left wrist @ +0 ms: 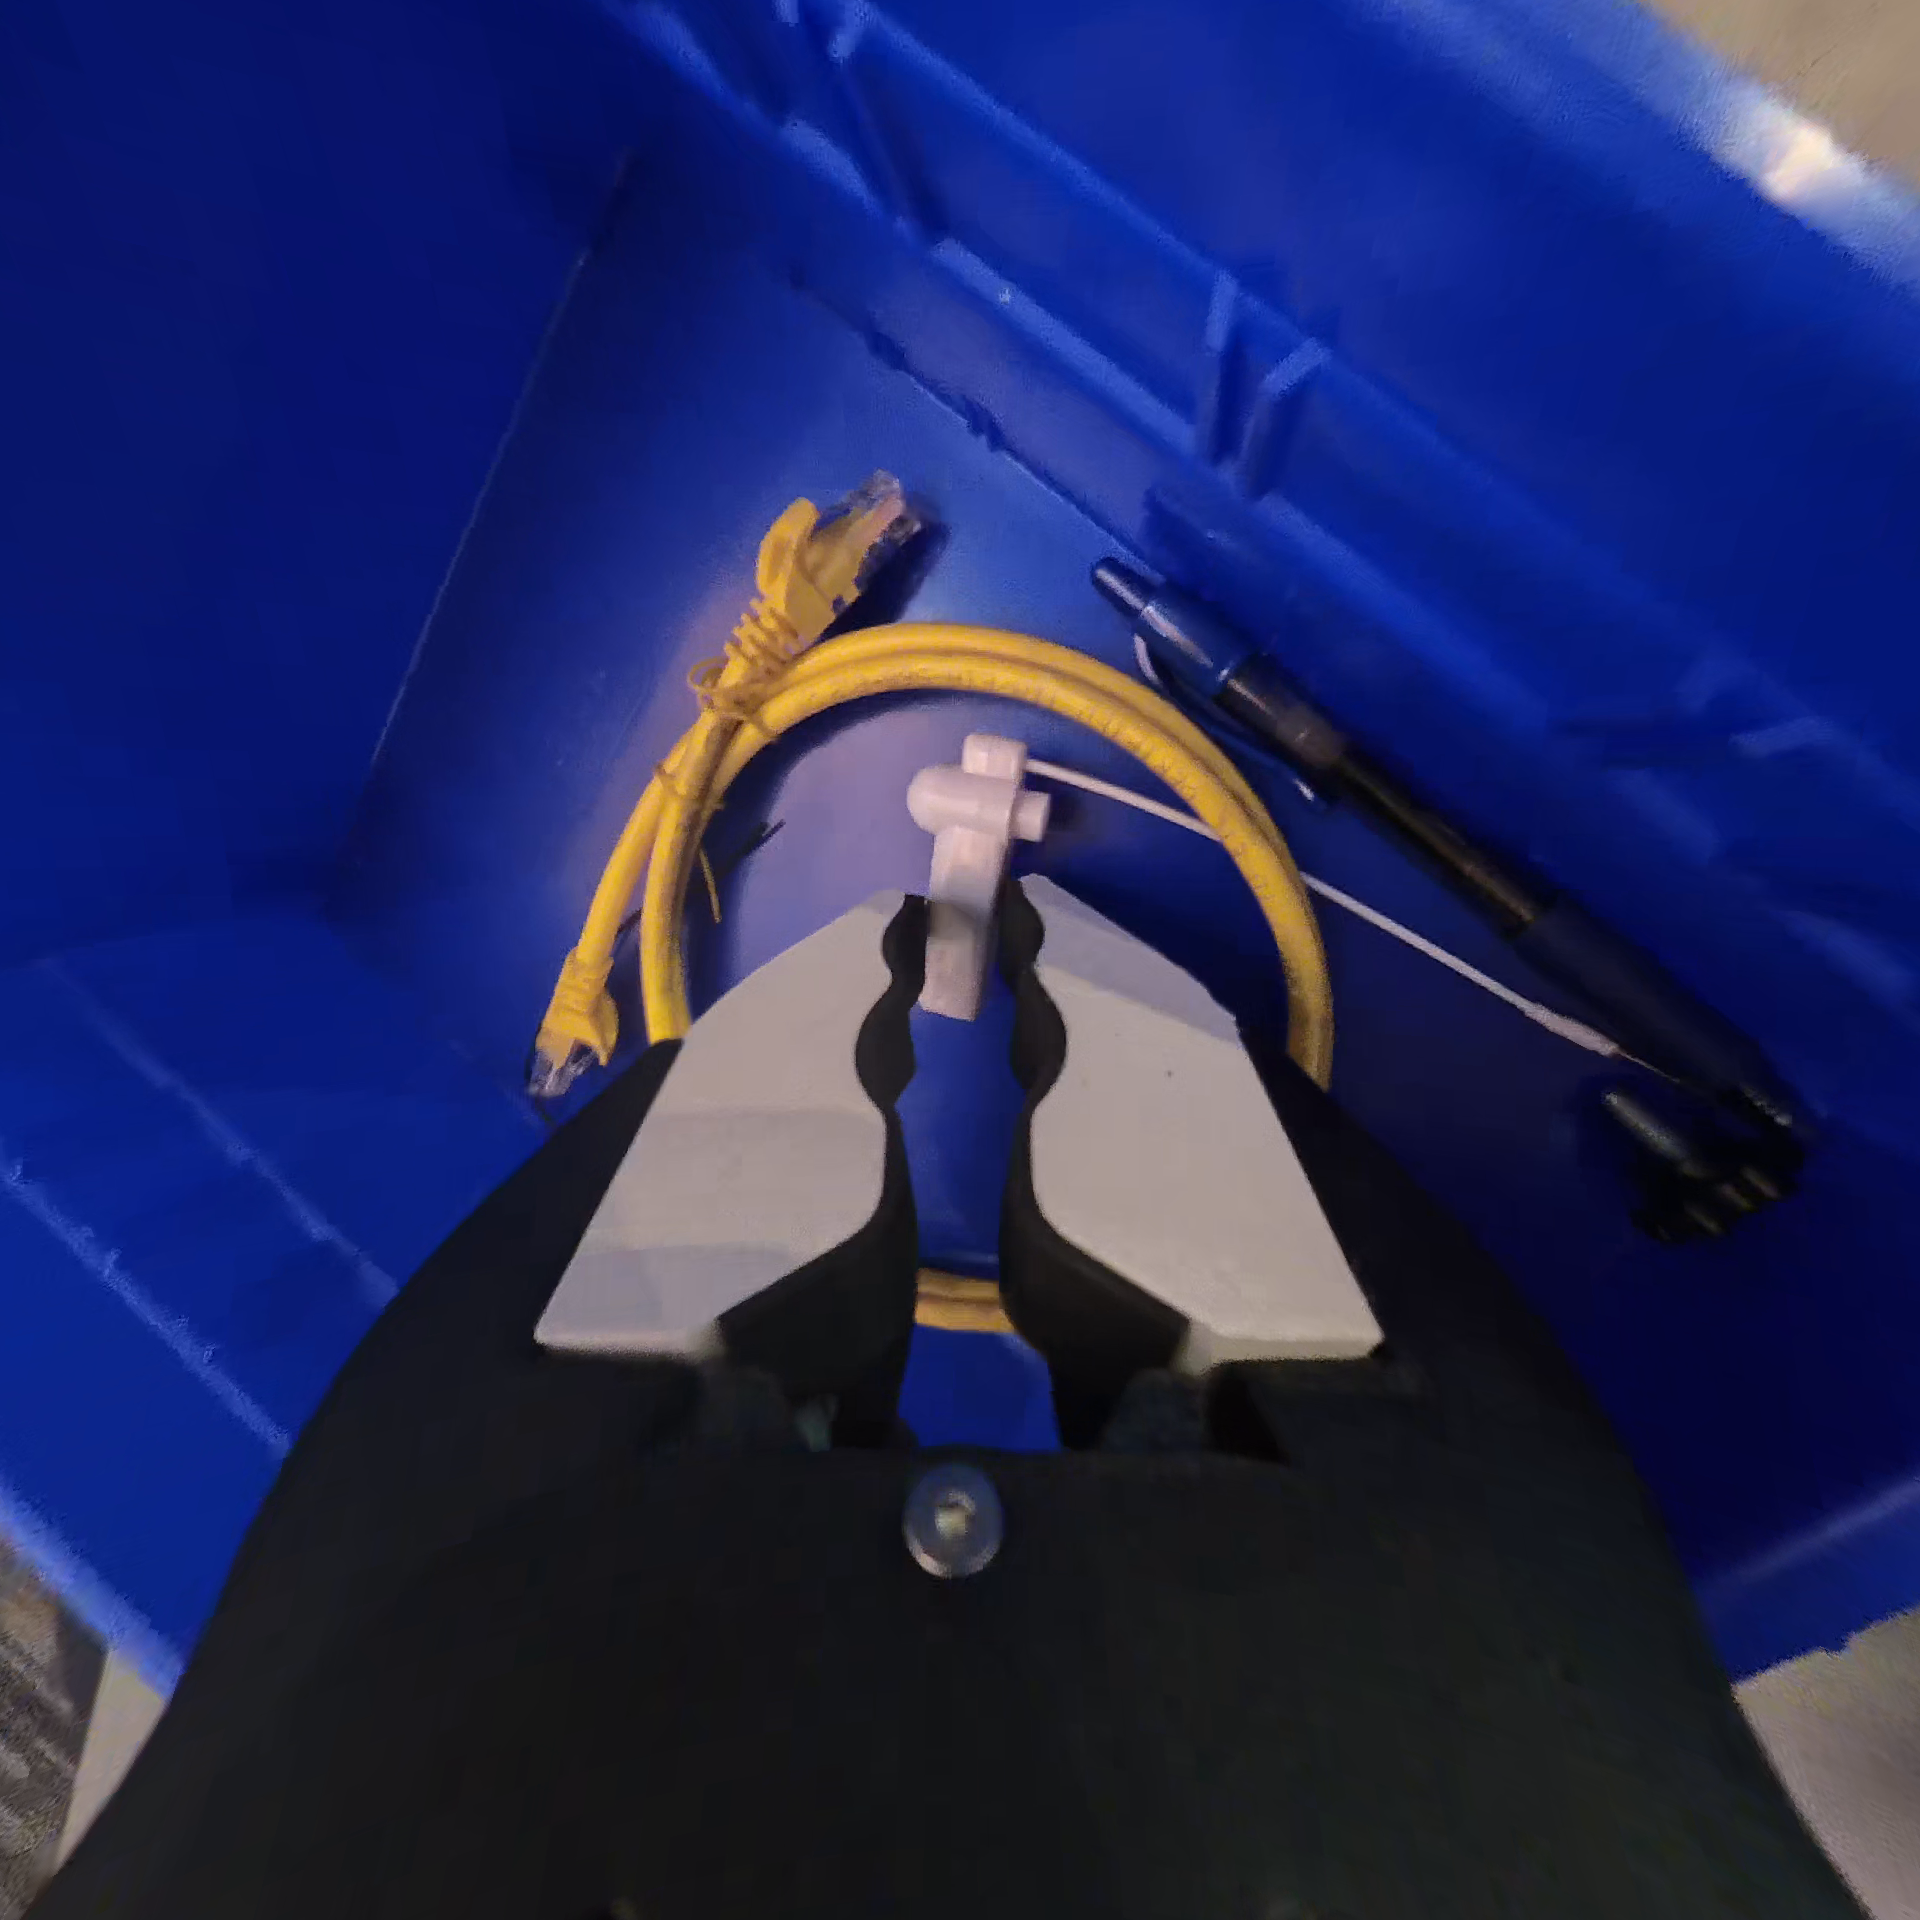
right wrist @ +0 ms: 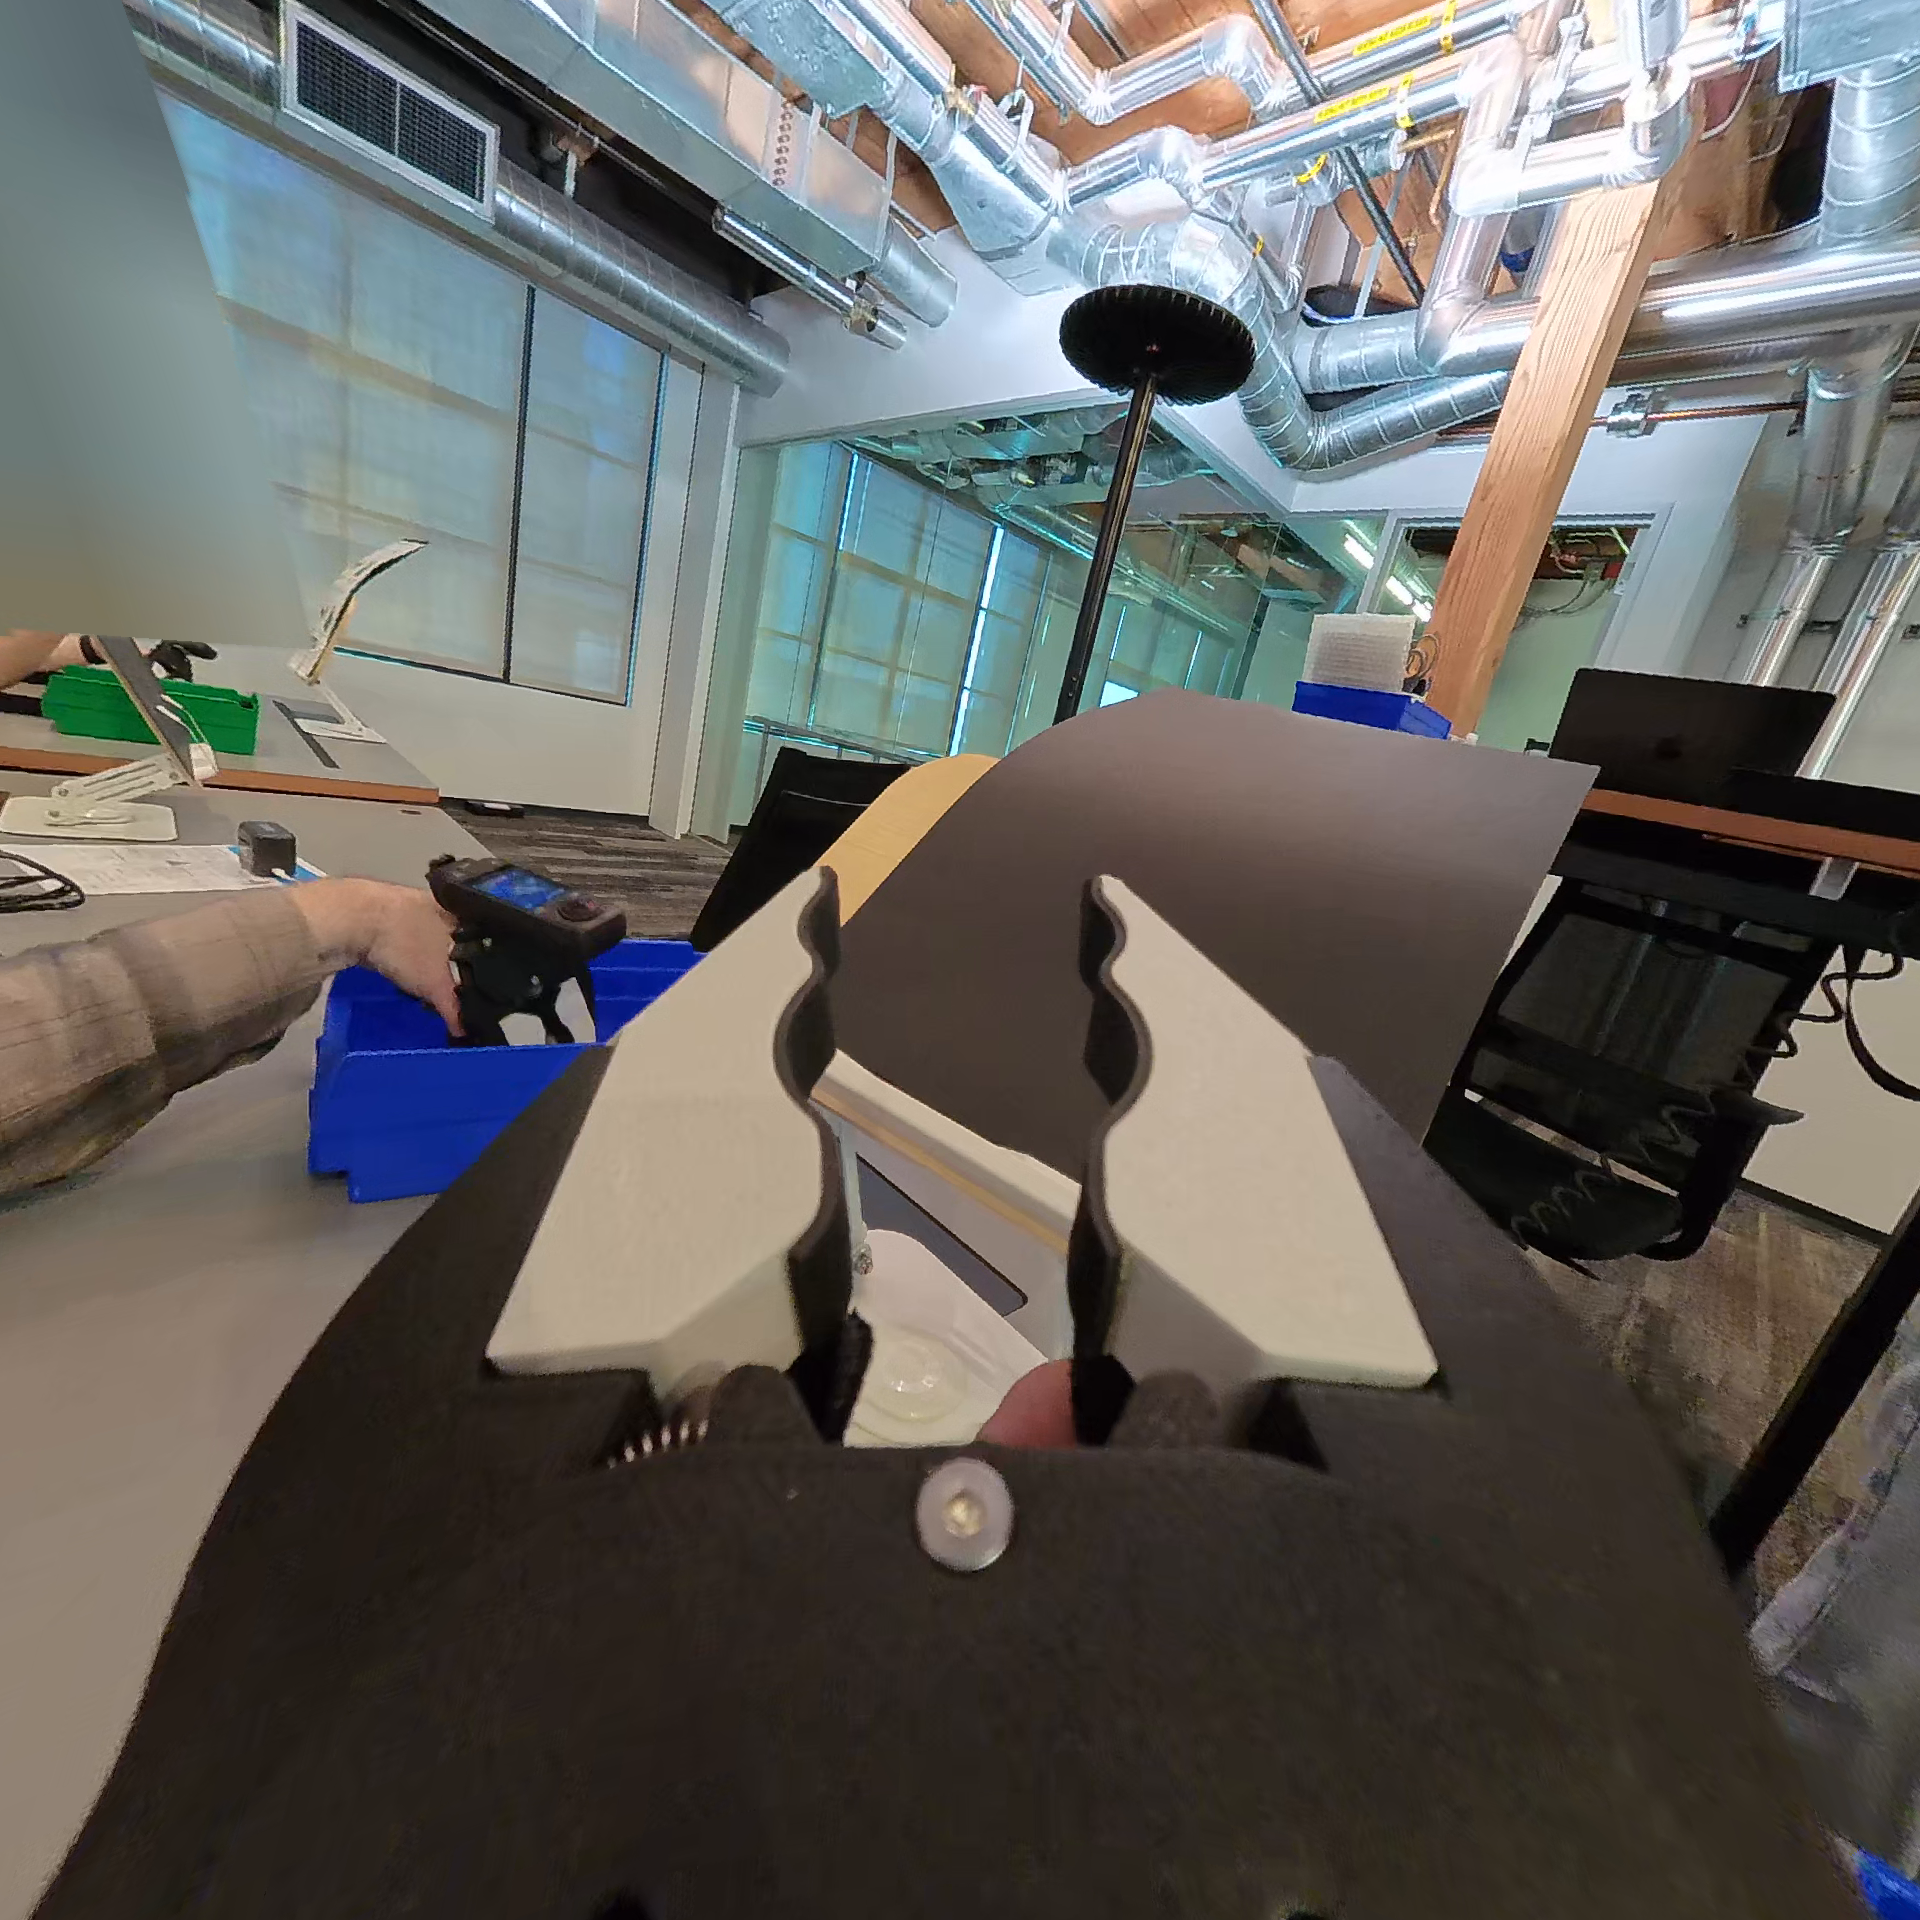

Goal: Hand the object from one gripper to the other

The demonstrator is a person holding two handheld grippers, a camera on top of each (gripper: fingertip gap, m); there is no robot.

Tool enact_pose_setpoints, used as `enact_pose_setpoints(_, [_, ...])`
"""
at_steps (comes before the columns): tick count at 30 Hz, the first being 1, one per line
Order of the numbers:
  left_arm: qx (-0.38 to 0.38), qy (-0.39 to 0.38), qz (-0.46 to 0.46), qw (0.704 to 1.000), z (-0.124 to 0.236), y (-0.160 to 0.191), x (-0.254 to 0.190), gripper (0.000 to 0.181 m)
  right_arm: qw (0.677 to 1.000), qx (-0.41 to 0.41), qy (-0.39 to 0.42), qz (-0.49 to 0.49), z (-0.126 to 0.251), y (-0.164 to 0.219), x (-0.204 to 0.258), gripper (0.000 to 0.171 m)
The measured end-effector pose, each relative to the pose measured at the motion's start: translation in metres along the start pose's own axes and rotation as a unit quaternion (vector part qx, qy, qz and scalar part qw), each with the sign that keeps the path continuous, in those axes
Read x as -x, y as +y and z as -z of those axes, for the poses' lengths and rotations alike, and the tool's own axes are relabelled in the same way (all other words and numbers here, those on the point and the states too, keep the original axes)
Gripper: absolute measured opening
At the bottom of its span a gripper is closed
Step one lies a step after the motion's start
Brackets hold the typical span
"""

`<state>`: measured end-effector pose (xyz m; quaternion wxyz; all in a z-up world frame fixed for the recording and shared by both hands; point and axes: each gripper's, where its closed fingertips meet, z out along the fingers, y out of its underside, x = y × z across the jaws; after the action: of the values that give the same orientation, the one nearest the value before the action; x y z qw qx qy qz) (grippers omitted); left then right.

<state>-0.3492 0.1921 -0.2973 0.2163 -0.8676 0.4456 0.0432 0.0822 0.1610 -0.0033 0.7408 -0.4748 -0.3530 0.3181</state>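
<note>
My left gripper point(left wrist: 961, 935) clamps white plastic piece point(left wrist: 966, 831) inside blue bin point(left wrist: 312, 520), above yellow cable point(left wrist: 1039, 675). Right gripper point(right wrist: 956, 997) wide, empty, well apart. Risk: thin trailing stem snags cable or pen point(left wrist: 1403, 810) on lift.

Hidden and cut-off parts

The yellow cable point(left wrist: 1039, 665) loop passes behind the left gripper point(left wrist: 961, 925) (lower part hidden); the blue bin point(left wrist: 312, 416) is blurred.

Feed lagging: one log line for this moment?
left hand-held gripper: shut on white part, in blue bin | right hand-held gripper: open, empty | handover: not yet
</note>
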Motion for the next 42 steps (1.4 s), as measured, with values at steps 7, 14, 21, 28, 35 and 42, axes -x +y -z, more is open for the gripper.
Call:
enact_pose_setpoints(7, [-0.084, -0.090, 0.004, 0.992, 0.056, -0.017, 0.024, 0.014, 0.999, 0.007, -0.002, 0.031, -0.003, -0.002, 0.008, 0.044])
enact_pose_setpoints(14, [-0.199, -0.159, -0.042, 0.966, 0.125, -0.066, 0.018, 0.014, 0.997, 0.022, -0.028, 0.067, -0.014, 0.000, 0.033, 0.045])
enact_pose_setpoints(21, [-0.286, -0.202, -0.046, 0.935, 0.160, -0.097, 0.019, 0.013, 0.997, 0.019, -0.038, 0.070, -0.017, -0.002, 0.042, 0.045])
enact_pose_setpoints(28, [-0.476, -0.114, -0.087, 0.868, 0.211, -0.183, -0.046, 0.013, 0.997, 0.003, -0.067, 0.050, -0.025, -0.003, 0.064, 0.040])
enact_pose_setpoints(35, [-0.627, 0.072, -0.079, 0.771, 0.237, -0.265, -0.138, 0.013, 0.995, 0.004, -0.097, 0.033, -0.036, 0.006, 0.088, 0.035])
enact_pose_setpoints(42, [-0.678, 0.226, -0.042, 0.698, 0.236, -0.294, -0.190, 0.013, 0.992, 0.002, -0.124, -0.003, -0.045, 0.016, 0.108, 0.037])
